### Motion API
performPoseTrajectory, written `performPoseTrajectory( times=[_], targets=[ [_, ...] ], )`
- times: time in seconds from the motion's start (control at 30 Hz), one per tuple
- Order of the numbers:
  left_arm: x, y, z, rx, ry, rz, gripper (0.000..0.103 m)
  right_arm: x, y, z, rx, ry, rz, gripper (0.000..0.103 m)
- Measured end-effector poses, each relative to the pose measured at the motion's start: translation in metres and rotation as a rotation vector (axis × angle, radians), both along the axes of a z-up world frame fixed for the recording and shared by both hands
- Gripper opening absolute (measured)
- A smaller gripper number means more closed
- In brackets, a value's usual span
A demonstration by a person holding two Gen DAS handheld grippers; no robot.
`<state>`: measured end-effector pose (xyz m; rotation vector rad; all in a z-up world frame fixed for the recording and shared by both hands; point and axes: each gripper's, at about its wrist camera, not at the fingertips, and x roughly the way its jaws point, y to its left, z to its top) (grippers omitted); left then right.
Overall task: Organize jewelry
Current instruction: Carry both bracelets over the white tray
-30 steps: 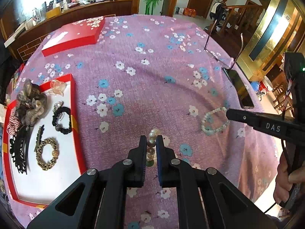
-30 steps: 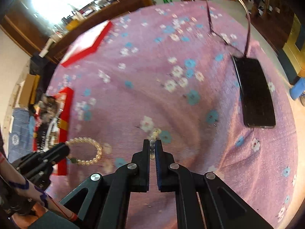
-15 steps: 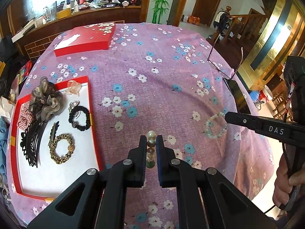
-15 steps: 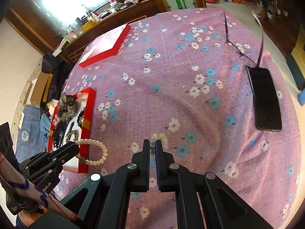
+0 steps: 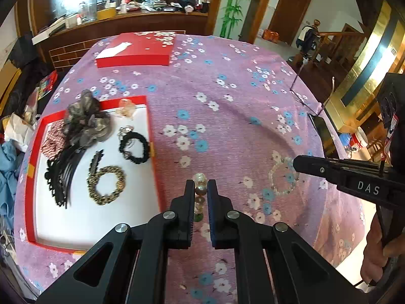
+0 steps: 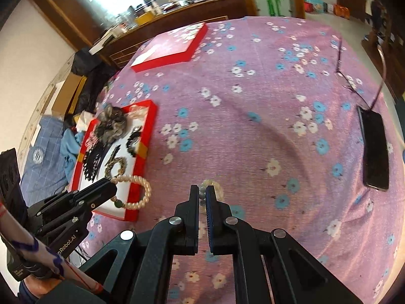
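Purple flowered tablecloth (image 5: pixel 227 116): left gripper (image 5: pixel 201 190) clenches a pearl bracelet (image 6: pixel 134 190) near the red tray (image 5: pixel 149 126); right gripper (image 6: pixel 202 193) pinches a pale bead bracelet (image 5: pixel 283 174).

A floral purple tablecloth (image 5: pixel 227 116) bears a red tray (image 5: pixel 152 136), lid (image 5: pixel 136 50), phone (image 6: pixel 374 147) and glasses (image 6: pixel 354 81).

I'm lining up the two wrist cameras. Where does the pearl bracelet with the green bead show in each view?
Left wrist view: the pearl bracelet is bottom centre, edge-on, clamped between the left gripper fingers.
Right wrist view: it hangs at lower left, held by the left gripper over the red tray's near corner.
Shared landmark: the red tray holding hair accessories.
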<state>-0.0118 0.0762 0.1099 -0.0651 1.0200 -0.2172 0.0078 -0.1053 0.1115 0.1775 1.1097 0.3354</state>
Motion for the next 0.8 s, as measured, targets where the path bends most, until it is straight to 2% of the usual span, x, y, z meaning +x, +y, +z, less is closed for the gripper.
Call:
performPoseTrajectory(
  times=[0.27,0.8],
  targets=[
    [-0.011,0.035,0.004,-0.006,-0.007,0.078,0.009,-0.001,0.043,0.002,0.011,-0.003,0.095,0.006],
    [-0.045,0.144,-0.002,-0.012,0.013,0.284,0.009,-0.006,0.134,-0.001,0.026,0.005,0.253,0.006]
  ],
)
